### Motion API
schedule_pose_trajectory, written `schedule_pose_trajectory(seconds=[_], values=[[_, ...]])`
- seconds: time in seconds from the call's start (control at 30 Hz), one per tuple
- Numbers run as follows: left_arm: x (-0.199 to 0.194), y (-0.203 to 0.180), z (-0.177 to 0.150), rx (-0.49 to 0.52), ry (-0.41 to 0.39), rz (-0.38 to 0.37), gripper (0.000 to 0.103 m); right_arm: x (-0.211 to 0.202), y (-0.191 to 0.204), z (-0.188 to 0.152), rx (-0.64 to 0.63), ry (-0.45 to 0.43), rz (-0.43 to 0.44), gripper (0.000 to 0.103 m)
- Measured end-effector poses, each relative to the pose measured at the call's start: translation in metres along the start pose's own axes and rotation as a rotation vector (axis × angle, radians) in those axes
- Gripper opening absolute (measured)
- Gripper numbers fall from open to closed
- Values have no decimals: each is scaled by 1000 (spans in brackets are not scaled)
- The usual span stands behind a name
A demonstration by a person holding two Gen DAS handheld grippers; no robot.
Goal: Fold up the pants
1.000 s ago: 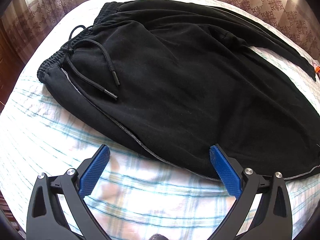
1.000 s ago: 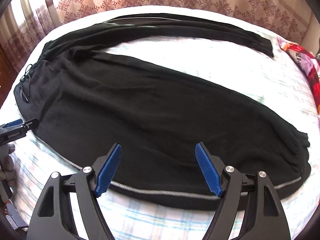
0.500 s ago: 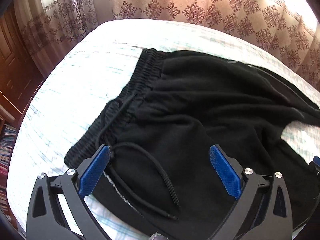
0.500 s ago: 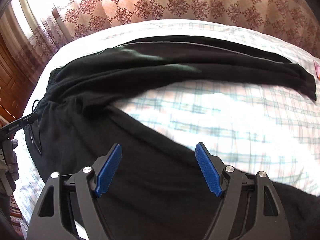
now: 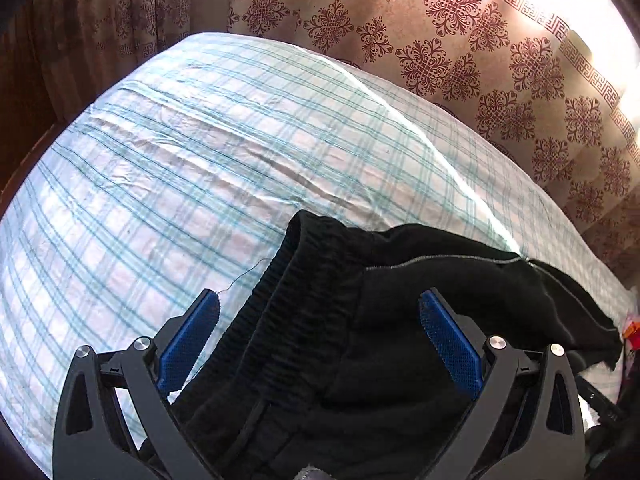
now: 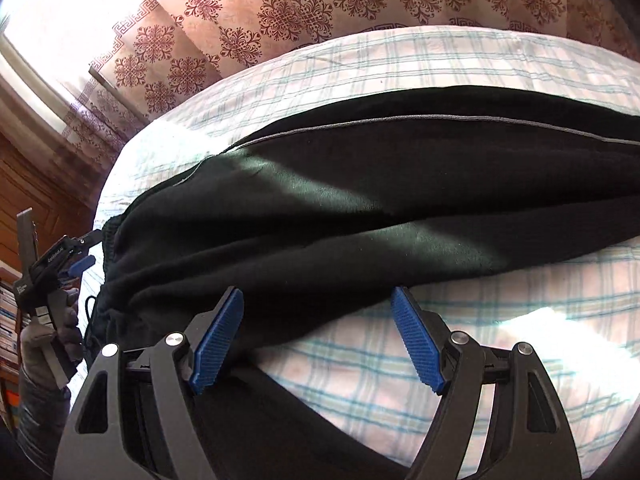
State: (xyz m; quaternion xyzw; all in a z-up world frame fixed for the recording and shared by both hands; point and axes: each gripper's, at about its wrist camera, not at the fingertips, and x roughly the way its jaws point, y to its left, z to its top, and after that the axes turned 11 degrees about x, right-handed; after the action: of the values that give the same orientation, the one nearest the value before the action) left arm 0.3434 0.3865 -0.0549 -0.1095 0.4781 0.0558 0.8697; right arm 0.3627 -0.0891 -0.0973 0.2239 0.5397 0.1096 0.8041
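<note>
Black pants (image 6: 360, 200) lie spread on a plaid bed sheet (image 5: 180, 160). In the left wrist view their elastic waistband (image 5: 288, 304) runs between my blue pads, at the far corner of the pants. My left gripper (image 5: 320, 320) is open over that waistband. In the right wrist view the far leg with a grey side stripe (image 6: 400, 120) stretches to the right. My right gripper (image 6: 318, 320) is open over the crotch area, where the far leg's lower edge meets bare sheet. The left gripper also shows in the right wrist view (image 6: 76, 264) at the waistband.
A patterned curtain (image 5: 440, 40) hangs behind the bed. Dark wooden furniture (image 6: 24, 184) stands at the left side. A small orange object (image 5: 630, 330) lies at the right edge of the bed.
Both grippers have moved forward across the pants towards the far side. The left went from the near hem side to the waistband's far corner. The right went from the near leg to the crotch.
</note>
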Motion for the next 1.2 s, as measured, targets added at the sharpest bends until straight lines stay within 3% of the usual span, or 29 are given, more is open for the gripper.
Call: schedule_pose_trajectory(seconds=[0.07,0.17,0.27,0.3,0.37,0.4,0.43,0.47,0.5,0.53,0.57,0.63,0.83,1.03,1.07,1.13,1.17,1.2], values=[[12,3,3,-29,13,-38,101,9,-1,3,17,16,4,76],[28,2,8,-26,43,-25,101,21,-2,5,32,31,-4,76],[40,-2,12,-25,67,-80,99,28,0,7,39,22,3,80],[44,-3,13,-29,71,-99,84,29,1,8,39,17,3,81],[53,-5,16,-52,94,-90,70,29,5,9,34,3,9,81],[53,-3,18,-66,92,-84,58,29,6,10,31,-5,13,80],[54,-1,20,-79,84,-109,53,28,9,11,22,-19,12,69],[51,2,23,-93,70,-142,37,26,11,12,5,-43,-16,58],[48,3,24,-108,59,-179,22,25,13,14,-12,-67,-43,41],[45,4,27,-120,45,-199,17,23,13,17,-19,-84,-47,28],[41,3,30,-121,25,-199,13,21,12,21,-19,-99,-46,23],[34,-1,36,-109,-6,-181,12,17,13,30,-15,-124,-32,14],[24,-7,43,-89,-79,-113,11,11,26,53,-77,-214,-46,11],[53,-7,33,-24,-27,-9,13,41,14,46,-71,-96,-81,13],[56,-10,30,-1,-21,13,19,44,9,43,-72,-78,-85,15],[56,-17,28,43,-24,50,24,39,-1,38,-64,-65,-58,29],[53,-18,28,51,-23,67,33,33,-5,37,-67,-69,-47,33],[49,-19,28,52,-26,85,50,25,-9,36,-73,-83,-46,43]])
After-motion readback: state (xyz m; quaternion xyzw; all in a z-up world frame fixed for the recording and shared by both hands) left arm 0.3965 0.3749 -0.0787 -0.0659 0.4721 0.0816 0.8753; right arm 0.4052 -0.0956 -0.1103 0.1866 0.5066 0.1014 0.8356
